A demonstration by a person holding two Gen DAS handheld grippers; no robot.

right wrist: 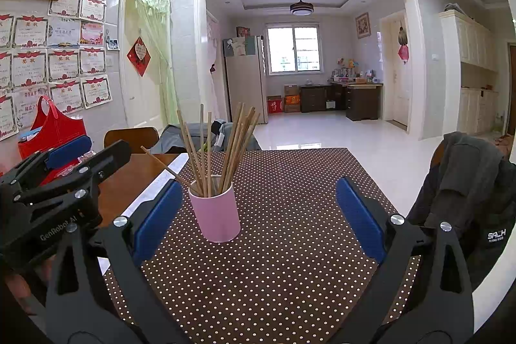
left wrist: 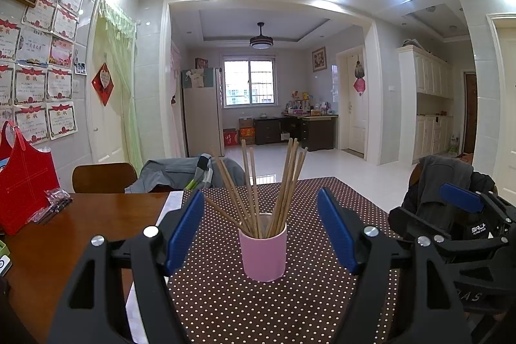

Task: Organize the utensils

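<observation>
The left gripper [left wrist: 261,234] stands wide open, its blue pads [left wrist: 182,231] spread well apart to either side of the pink cup [left wrist: 262,253] and touching nothing; the cup sits between the two fingers but clear of both, upright on the brown polka-dot tablecloth [left wrist: 290,305]; a bundle of wooden chopsticks [left wrist: 258,189] stands in it, fanning outward, some leaning left and some right, with one tilted low toward the left. The right gripper [right wrist: 258,218] is likewise spread wide, holding nothing, its blue pads [right wrist: 361,218] clear of everything; in the right wrist view the pink cup [right wrist: 216,215] stands just beside the left-hand pad, whether touching it cannot be told, with the chopsticks [right wrist: 222,147] rising from it; the left gripper [right wrist: 69,150] shows at that view's left edge, and the right gripper [left wrist: 461,199] at the right edge of the left wrist view. The tablecloth [right wrist: 290,247] covers part of a wooden table [left wrist: 80,231]; a red bag [left wrist: 25,182] stands at the table's far left near the wall, and a dark jacket [right wrist: 467,182] hangs over a chair on the right.
</observation>
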